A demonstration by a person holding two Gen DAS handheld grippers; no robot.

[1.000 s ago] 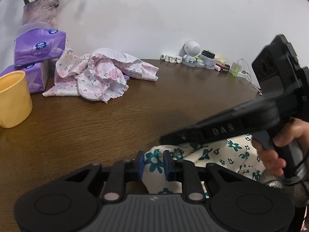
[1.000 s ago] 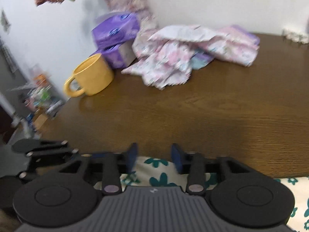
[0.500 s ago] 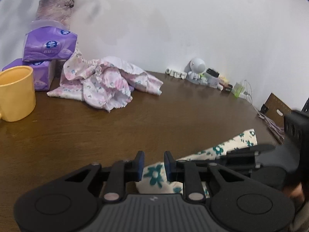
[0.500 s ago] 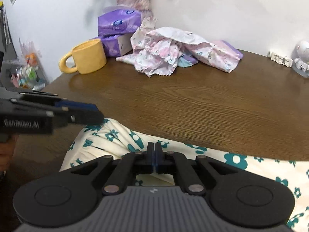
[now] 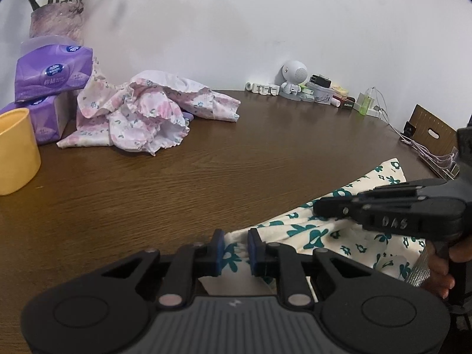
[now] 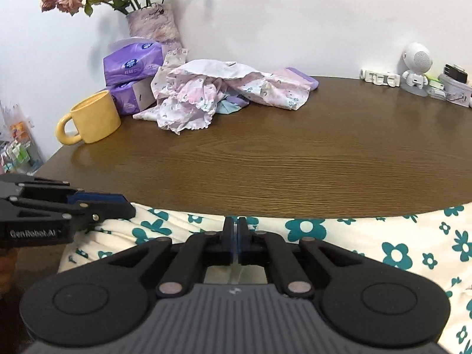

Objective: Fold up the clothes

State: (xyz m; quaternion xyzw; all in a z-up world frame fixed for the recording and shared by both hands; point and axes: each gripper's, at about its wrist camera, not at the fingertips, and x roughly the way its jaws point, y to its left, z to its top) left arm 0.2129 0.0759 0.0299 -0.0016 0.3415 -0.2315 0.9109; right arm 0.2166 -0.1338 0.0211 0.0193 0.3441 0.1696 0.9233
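I've got the round dark-brown wooden table (image 6: 295, 159) filling both views, and along its near edge, from about seven o'clock round to four o'clock in the right wrist view, lies the cream cloth with teal flower print (image 6: 368, 242), draped over the rim toward me. Up at eleven o'clock on the table sits the crumpled heap of pink-and-white floral clothes (image 6: 212, 97), touching the two stacked purple tissue packs (image 6: 132, 65) behind it, with the mottled purple vase of dried roses (image 6: 153, 23) against the white wall. Just beside the packs, at ten o'clock, is the yellow ceramic mug (image 6: 94, 118), handle toward the table edge. My right gripper (image 6: 235, 236) has its blue-padded jaws pressed together with almost no gap, and a thin fold of the teal-flowered cloth is pinched between them at the table's rim. My left gripper (image 5: 235, 250) stands only a little way apart, jaws narrowed on a bunched edge of the same cloth, which fills the gap between the pads. In the left wrist view the right gripper reaches in from three o'clock, a hand (image 5: 442, 271) on its grip. Far off at one o'clock, by the wall, stands a small white round-headed robot figure (image 5: 293, 79) among a cluster of little boxes and bottles too small to make out.
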